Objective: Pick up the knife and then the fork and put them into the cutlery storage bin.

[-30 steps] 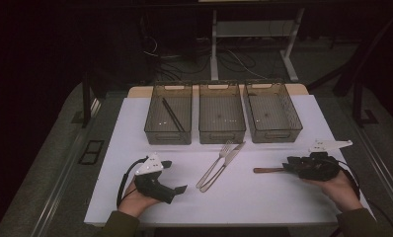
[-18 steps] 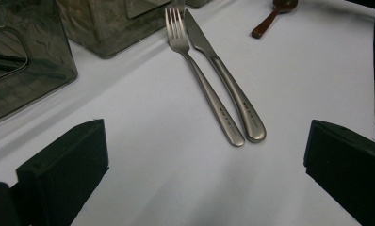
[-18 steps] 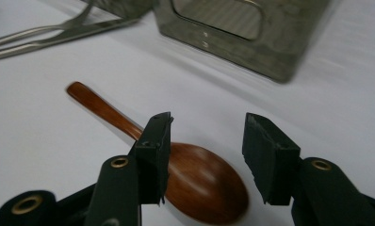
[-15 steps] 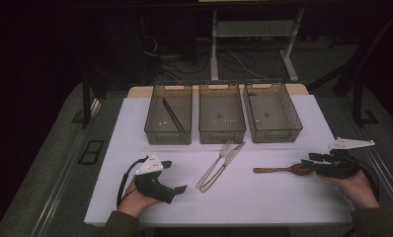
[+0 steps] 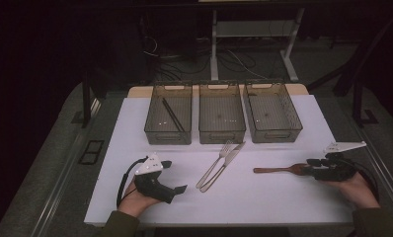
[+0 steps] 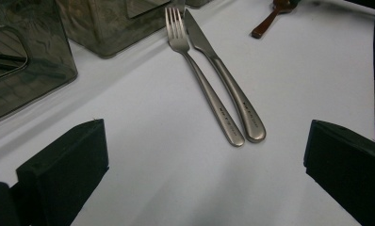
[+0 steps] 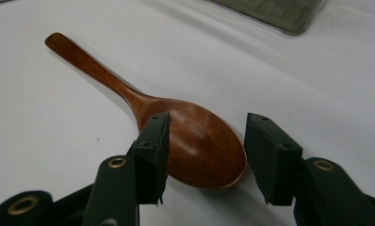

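Spoon cut off at the bowl by the top edge of the left gripper view. Near rim of the spoon's bowl hidden behind the right gripper. Bin cropped at the top edge there. Dark stick in the left bin too small to identify.

3 clear plastic bins are standing in a row at the far side of the white table top: the left bin, the middle bin and the right bin. A dark stick is lying slantwise in the left bin. A fork and a knife are lying side by side, touching, in front of the middle bin.
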A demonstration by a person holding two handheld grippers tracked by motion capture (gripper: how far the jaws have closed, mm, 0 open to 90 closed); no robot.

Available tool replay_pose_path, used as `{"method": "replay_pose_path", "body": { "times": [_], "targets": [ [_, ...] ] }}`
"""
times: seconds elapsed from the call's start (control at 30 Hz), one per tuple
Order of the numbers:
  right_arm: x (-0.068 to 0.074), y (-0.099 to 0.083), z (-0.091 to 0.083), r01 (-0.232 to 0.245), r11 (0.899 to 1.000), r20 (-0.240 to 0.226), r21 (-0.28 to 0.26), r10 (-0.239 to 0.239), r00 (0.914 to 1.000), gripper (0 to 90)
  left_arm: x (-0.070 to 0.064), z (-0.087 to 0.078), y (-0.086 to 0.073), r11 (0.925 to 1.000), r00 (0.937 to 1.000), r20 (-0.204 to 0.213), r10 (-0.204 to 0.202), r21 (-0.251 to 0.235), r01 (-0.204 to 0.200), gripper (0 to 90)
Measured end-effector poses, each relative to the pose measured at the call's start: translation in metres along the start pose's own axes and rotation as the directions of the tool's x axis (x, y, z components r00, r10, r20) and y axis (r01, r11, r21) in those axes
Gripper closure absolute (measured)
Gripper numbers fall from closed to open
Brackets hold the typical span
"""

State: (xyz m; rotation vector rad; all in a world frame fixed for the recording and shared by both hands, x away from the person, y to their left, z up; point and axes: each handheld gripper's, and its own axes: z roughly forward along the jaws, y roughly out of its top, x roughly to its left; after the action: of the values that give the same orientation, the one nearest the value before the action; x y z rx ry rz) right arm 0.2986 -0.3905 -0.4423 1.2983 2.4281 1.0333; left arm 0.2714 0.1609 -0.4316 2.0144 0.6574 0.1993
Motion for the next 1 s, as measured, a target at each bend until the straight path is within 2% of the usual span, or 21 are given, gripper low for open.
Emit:
{"method": "replay_pose_path", "body": {
  "times": [0.2, 0.4, 0.73, 1.0],
  "targets": [
    [0.0004, -0.0017, 0.0026, 0.003, 0.999, -0.008, 0.032, -0.003, 1.0000, 49.9, 0.0001, 0.0001, 0.0000, 1.0000, 1.0000, 0.000, -0.001, 0.001, 0.001, 0.0],
    [0.0015, -0.0019, 0.0027, 0.034, 0.998, -0.019, 0.050, -0.033, 0.9993, 50.8, -0.0004, 0.0003, 0.0000, 1.0000, 1.0000, 0.001, -0.001, 0.001, 0.001, 0.0],
    [0.0053, -0.0024, 0.0011, 0.093, 0.993, -0.071, 0.075, -0.088, 0.9936, 64.1, -0.0007, 0.0003, 0.0002, 1.0000, 1.0000, 0.000, 0.001, 0.002, -0.001, 0.0],
    [0.0045, -0.0031, -0.0006, 0.096, 0.992, -0.096, 0.082, -0.088, 0.9915, 72.9, -0.0007, 0.0003, 0.0002, 1.0000, 1.0000, 0.001, 0.002, 0.002, -0.002, 0.0]
  ]
}}
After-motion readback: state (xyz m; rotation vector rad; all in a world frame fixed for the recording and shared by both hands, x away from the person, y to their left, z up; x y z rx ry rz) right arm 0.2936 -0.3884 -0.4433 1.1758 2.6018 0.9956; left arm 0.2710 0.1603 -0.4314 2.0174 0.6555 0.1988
